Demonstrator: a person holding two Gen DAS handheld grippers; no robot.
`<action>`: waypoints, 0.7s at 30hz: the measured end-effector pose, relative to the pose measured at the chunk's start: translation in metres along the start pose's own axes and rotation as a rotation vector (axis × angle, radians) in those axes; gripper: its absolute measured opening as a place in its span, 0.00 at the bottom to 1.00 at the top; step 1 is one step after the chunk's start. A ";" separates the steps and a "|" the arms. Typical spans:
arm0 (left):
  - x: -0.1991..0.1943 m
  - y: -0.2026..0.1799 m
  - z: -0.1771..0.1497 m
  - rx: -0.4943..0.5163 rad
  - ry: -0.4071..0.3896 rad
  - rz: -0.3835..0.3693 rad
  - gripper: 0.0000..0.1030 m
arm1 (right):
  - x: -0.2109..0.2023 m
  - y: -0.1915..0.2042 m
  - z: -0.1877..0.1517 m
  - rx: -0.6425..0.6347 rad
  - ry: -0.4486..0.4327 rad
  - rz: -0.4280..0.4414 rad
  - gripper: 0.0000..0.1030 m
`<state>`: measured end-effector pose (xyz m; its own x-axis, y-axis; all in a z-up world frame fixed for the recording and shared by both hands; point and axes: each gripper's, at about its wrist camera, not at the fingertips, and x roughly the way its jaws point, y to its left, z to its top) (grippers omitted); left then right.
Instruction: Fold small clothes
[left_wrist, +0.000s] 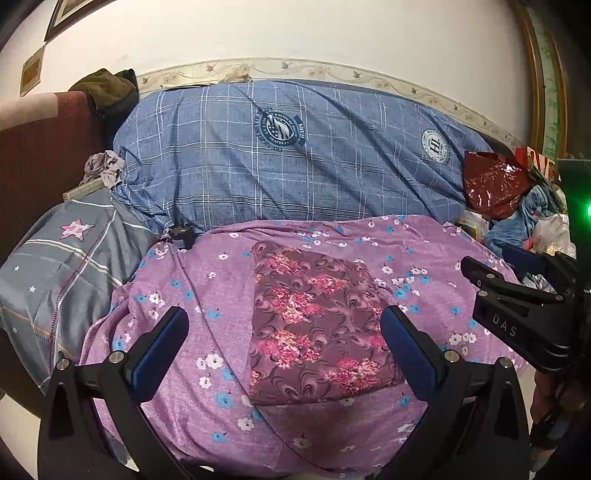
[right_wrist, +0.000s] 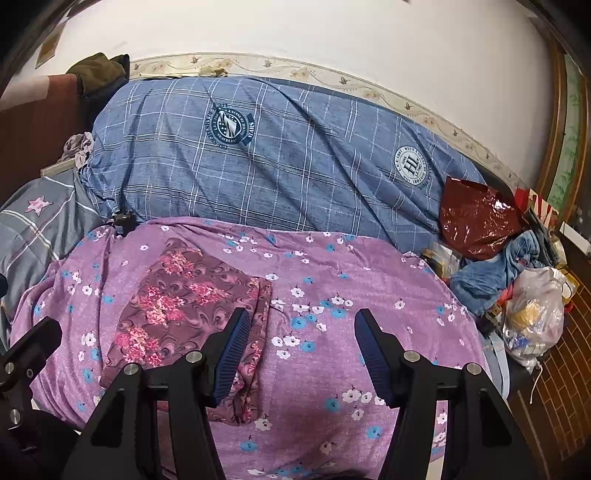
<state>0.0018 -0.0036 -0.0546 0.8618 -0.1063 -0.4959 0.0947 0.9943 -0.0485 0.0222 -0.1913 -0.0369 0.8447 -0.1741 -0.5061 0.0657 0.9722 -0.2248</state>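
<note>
A small maroon garment with pink flowers (left_wrist: 314, 325) lies folded flat into a rough rectangle on a purple flowered sheet (left_wrist: 207, 295). It also shows in the right wrist view (right_wrist: 177, 306). My left gripper (left_wrist: 284, 325) is open and empty, its jaws spread either side of the garment's near half. My right gripper (right_wrist: 301, 328) is open and empty, just right of the garment over the purple sheet (right_wrist: 369, 288); its left finger (right_wrist: 232, 350) overlaps the garment's right edge. The right gripper also shows at the right of the left wrist view (left_wrist: 517, 306).
A big blue checked bundle (left_wrist: 295, 155) lies behind the sheet. A grey star-print pillow (left_wrist: 62, 266) is at left. A dark red shiny bag (right_wrist: 476, 218), blue jeans (right_wrist: 502, 269) and a clear plastic bag (right_wrist: 532, 314) crowd the right. A small black plug (left_wrist: 179, 234) sits at the sheet's back left.
</note>
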 end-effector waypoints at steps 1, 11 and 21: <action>-0.001 0.002 0.001 -0.006 -0.003 0.001 1.00 | 0.000 0.001 0.001 -0.002 -0.001 0.001 0.59; -0.011 0.012 0.005 -0.047 -0.003 0.032 1.00 | -0.015 0.003 0.007 -0.008 -0.031 0.011 0.59; -0.010 0.006 0.007 -0.037 -0.002 0.024 1.00 | -0.013 0.003 0.005 0.000 -0.027 0.014 0.59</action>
<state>-0.0026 0.0036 -0.0444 0.8645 -0.0823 -0.4959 0.0552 0.9961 -0.0690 0.0147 -0.1851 -0.0266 0.8595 -0.1561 -0.4866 0.0536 0.9745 -0.2178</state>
